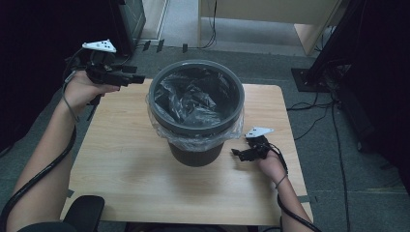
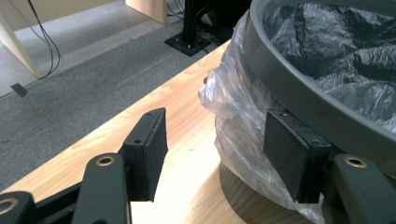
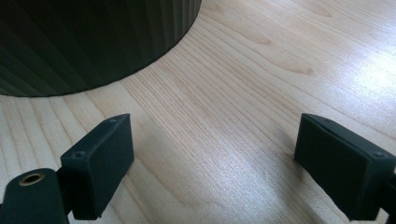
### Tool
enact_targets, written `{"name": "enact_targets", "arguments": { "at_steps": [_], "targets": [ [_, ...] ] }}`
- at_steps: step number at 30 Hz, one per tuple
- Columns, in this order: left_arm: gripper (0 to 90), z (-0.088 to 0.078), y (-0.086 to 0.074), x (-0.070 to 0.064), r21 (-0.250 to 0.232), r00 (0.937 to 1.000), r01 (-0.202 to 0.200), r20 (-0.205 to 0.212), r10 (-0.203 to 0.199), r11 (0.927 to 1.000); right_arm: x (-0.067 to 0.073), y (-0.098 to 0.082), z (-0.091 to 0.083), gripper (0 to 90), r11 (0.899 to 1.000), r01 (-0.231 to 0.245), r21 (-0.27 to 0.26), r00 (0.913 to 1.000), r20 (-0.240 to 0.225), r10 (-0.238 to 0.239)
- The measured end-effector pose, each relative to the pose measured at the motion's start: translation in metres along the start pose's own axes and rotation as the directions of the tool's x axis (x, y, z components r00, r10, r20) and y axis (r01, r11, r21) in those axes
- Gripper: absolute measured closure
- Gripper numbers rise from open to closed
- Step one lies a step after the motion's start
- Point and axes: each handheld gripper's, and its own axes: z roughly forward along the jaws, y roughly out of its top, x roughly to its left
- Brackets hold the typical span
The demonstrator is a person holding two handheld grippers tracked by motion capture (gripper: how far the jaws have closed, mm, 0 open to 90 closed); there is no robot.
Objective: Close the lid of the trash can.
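While the left gripper (image 2: 212, 149) hangs with its jaws parted and nothing pinched between them, one pad sits against the clear liner (image 2: 238, 116) folded over the bin's rim and the other stands off over the table (image 2: 187, 93), so this looks like the approach to catching that plastic edge. Seen from the high view, the left gripper (image 1: 138, 77) is just beside the upper left of the grey bin (image 1: 196, 157), level with its rim. Next it likely needs to nudge in until loose film lies between both pads, then close. Over on the other side, the right gripper (image 1: 235, 153) rests low near the bin's base, jaws wide and empty above bare wood
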Motion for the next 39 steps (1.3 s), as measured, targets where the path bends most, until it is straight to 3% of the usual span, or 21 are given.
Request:
{"name": "enact_targets", "arguments": {
  "at_steps": [12,19,25,39],
  "targets": [
    [38.8,0.006,-0.02,0.004,0.025,0.9997,0.024,-0.008,-0.024,0.9994,0.0,0.0,0.0,11.1,1.0,0.001,0.0,1.0,0.0,-0.001],
    [39.0,0.012,-0.041,0.001,0.02,0.9996,0.022,-0.019,-0.021,0.9996,0.0,0.0,0.0,11.1,1.0,0.0,0.0,1.0,0.0,0.0],
    [39.0,0.016,-0.058,0.005,0.006,0.9983,0.05,-0.029,-0.05,0.9987,0.0,0.0,0.0,11.2,1.0,0.0,-0.002,1.0,0.0,0.0],
    [38.6,0.034,-0.09,0.009,0.033,0.9967,0.068,-0.048,-0.066,0.9971,0.0,0.0,0.0,11.0,1.0,0.003,-0.003,1.0,0.0,-0.003]
  ]
}}
